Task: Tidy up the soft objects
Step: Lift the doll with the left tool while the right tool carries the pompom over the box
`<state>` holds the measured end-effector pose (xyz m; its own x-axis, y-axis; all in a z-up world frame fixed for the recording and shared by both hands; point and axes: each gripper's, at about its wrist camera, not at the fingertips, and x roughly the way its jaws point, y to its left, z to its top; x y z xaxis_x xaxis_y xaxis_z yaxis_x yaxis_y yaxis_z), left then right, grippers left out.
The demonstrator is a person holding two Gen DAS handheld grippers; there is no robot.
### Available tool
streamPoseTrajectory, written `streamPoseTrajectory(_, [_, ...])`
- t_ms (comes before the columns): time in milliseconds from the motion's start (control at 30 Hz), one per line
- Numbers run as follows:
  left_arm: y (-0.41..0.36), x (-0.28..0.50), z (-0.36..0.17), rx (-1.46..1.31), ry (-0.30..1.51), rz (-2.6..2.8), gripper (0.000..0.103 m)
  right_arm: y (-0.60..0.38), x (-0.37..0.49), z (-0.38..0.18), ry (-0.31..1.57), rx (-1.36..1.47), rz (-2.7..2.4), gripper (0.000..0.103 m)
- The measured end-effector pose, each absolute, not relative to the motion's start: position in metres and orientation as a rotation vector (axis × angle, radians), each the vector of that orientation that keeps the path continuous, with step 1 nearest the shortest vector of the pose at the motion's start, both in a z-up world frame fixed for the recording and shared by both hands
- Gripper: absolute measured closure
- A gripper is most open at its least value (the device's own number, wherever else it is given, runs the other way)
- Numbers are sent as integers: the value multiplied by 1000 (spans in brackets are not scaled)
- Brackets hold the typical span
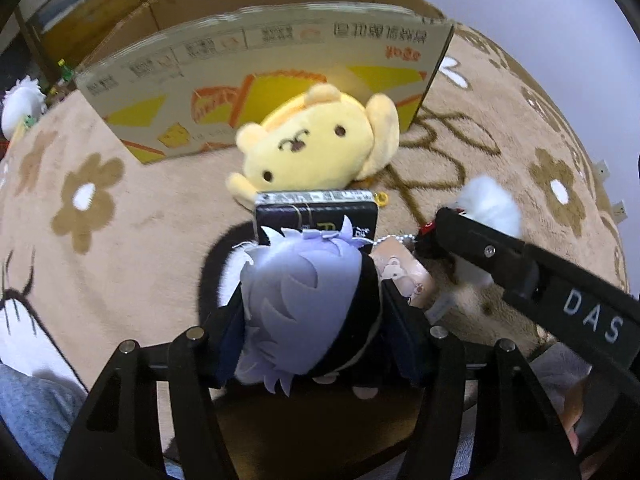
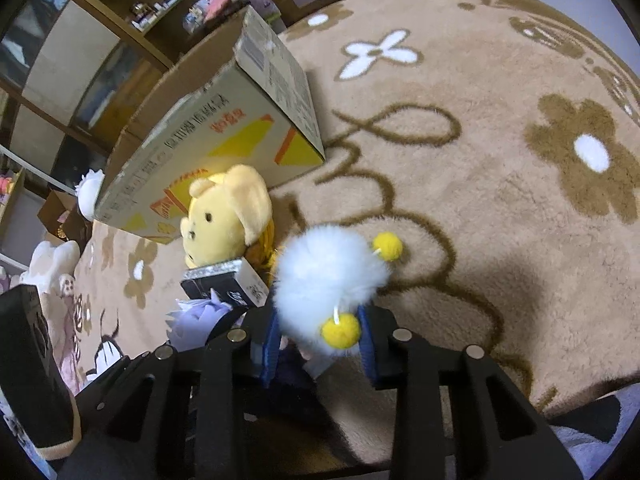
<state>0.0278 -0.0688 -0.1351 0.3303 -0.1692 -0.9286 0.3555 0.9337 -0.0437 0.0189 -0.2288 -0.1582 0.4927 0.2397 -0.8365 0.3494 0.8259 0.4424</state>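
Observation:
My left gripper (image 1: 312, 312) is shut on a plush doll with lavender hair (image 1: 304, 292) and dark clothes, held just above the rug. A black box (image 1: 316, 214) with a card tag hangs at the doll's front. My right gripper (image 2: 320, 344) is shut on a white fluffy toy (image 2: 328, 276) with two yellow pom-poms; it also shows in the left wrist view (image 1: 490, 204). A yellow bear plush (image 1: 316, 140) lies on the rug against a cardboard box (image 1: 260, 76), just beyond both grippers; the bear also shows in the right wrist view (image 2: 224, 212).
A beige rug (image 2: 480, 160) with brown flowers covers the floor. Wooden shelves (image 2: 120, 40) with small items stand behind the cardboard box (image 2: 224, 128). More plush toys (image 2: 56, 260) lie at the rug's left edge. A white plush (image 1: 22, 104) sits far left.

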Motion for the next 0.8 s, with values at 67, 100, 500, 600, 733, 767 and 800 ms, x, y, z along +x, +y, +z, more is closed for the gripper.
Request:
streamPoseTrajectory(67, [-67, 25, -128, 198, 1157, -341, 42, -229, 18, -153, 1051, 619, -66, 68])
streamPoseTrajectory(100, [-67, 23, -124, 208, 1139, -338, 42, -228, 18, -149, 1037, 615, -62, 68])
streamPoseTrajectory(500, [-43, 17, -67, 189, 926, -259, 42, -231, 3, -91, 812, 577, -30, 68])
streamPoseTrajectory(600, [-36, 17, -53, 180, 877, -238, 42, -229, -1, -76, 753, 547, -18, 68])
streamPoseTrajectory(733, [-23, 21, -33, 158, 811, -205, 42, -223, -8, -55, 672, 489, -19, 68])
streamPoseTrajectory(767, [-20, 22, -28, 148, 798, -200, 42, -222, -8, -50, 655, 475, -24, 68])
streamPoseTrajectory(800, [-18, 23, -23, 138, 786, -195, 42, -221, -9, -42, 627, 457, -29, 68])
